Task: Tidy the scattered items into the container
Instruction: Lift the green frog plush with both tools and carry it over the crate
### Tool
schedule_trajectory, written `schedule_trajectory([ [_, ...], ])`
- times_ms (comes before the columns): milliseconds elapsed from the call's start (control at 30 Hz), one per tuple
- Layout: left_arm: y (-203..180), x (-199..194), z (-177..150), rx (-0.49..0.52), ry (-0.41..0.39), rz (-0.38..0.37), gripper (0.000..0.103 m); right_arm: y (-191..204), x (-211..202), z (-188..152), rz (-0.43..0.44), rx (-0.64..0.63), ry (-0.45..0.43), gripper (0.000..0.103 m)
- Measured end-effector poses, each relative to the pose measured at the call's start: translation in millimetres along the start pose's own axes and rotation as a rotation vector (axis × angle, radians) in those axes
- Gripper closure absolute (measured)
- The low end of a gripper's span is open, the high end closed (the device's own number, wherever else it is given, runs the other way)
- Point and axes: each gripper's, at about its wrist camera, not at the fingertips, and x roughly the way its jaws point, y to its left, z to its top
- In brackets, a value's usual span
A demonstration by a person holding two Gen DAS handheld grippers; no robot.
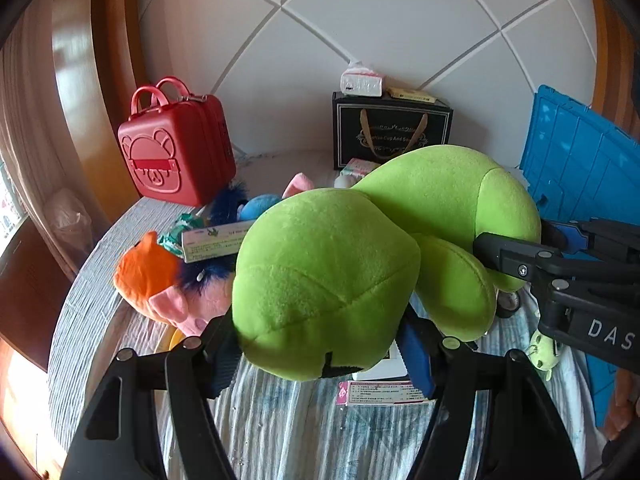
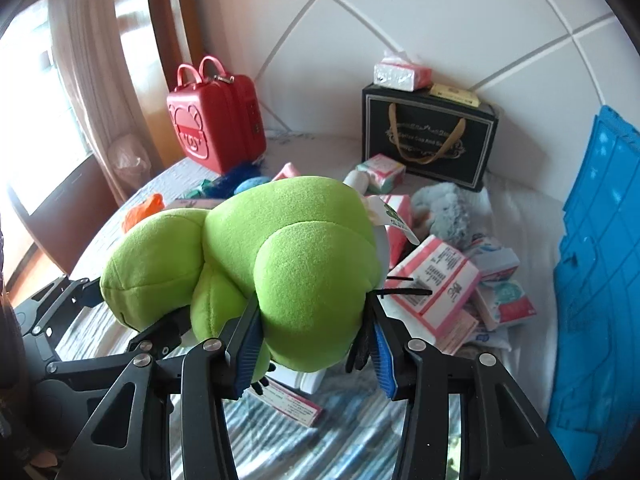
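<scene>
A big lime-green plush toy (image 1: 328, 264) is held up above the striped cloth by both grippers. My left gripper (image 1: 320, 344) is shut on one rounded end of it. My right gripper (image 2: 312, 336) is shut on the other end (image 2: 304, 272); it also shows in the left wrist view (image 1: 520, 256) at the right, pressing into the plush. The blue plastic crate (image 1: 580, 160) stands at the right edge and also shows in the right wrist view (image 2: 600, 280). Pink and white tissue packs (image 2: 436, 284), a grey plush (image 2: 444, 208) and an orange plush (image 1: 144, 268) lie scattered on the cloth.
A red bear-face case (image 1: 176, 148) stands at the back left. A black gift bag (image 1: 392, 128) stands at the back with a tissue pack (image 1: 360, 82) on top. A white tiled wall is behind. A wooden frame and curtain are at the left.
</scene>
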Motion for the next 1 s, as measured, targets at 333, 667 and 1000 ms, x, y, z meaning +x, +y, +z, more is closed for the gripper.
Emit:
schedule_trajectory([
  [333,-21,-90,48,0.133,-0.219,-0.13,0.036,9,-118,19,-0.15,0.068,-0.2,0.057],
  [667,-115,-196,86,0.277,-0.432,-0.336,0.036,-24,-269,10,-0.377,0.155,-0.379,0.057],
  [1000,-304,-268,88,0.369,-0.394,-0.501,0.036,-148,-411,-43,-0.548,0.198,-0.383,0.057],
])
